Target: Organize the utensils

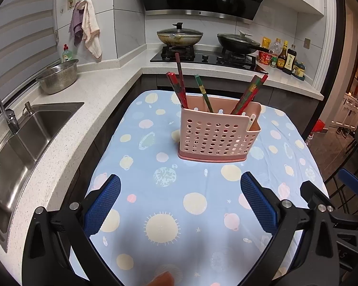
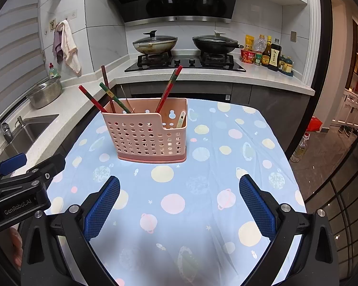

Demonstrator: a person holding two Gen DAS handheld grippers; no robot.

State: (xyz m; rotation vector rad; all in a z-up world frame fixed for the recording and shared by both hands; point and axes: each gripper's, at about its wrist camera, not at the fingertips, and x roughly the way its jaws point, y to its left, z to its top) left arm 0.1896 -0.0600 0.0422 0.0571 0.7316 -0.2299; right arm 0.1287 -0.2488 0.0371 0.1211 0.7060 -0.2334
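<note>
Hovering side by side over the table: left gripper [image 1: 180,205] and right gripper [image 2: 179,206], both jaws spread wide, nothing between the blue knurled pads [image 2: 102,208]. Both point down and forward at the tablecloth [image 1: 198,250].

Tablecloth: thin pale-blue fabric, pastel planet and sun print, a few soft creases, lies flat. No loose utensils visible on it in either view.

Key relation: utensil caddy [image 2: 152,138] sits at 12 o'clock from the left gripper and about 11 o'clock from the right, well apart from both. Its long axis runs across the view, broad perforated face toward the cameras. The notched low end is on the right-hand side, so the right gripper looks like the nearer one for that compartment.

Caddy: pink rigid plastic, rows of round holes, solid darker base tray, stepped front wall. Tall section holds chopsticks [image 1: 179,88], slim, square-ended, lacquered red and green, leaning out toward 11 and 1 o'clock. Low compartment holds a pale spoon handle [image 2: 181,119] leaning on the back wall.

Judgement: sorting looks mostly done; any next grasp would be on thin slick sticks from above.

Beyond, 10 o'clock: speckled stone counter [image 1: 100,90], steel sink [image 1: 28,131], steel colander [image 1: 57,76]. 12 o'clock: glass hob with two lidded woks [image 2: 155,44]. 2 o'clock: sauce bottles [image 2: 267,52].
</note>
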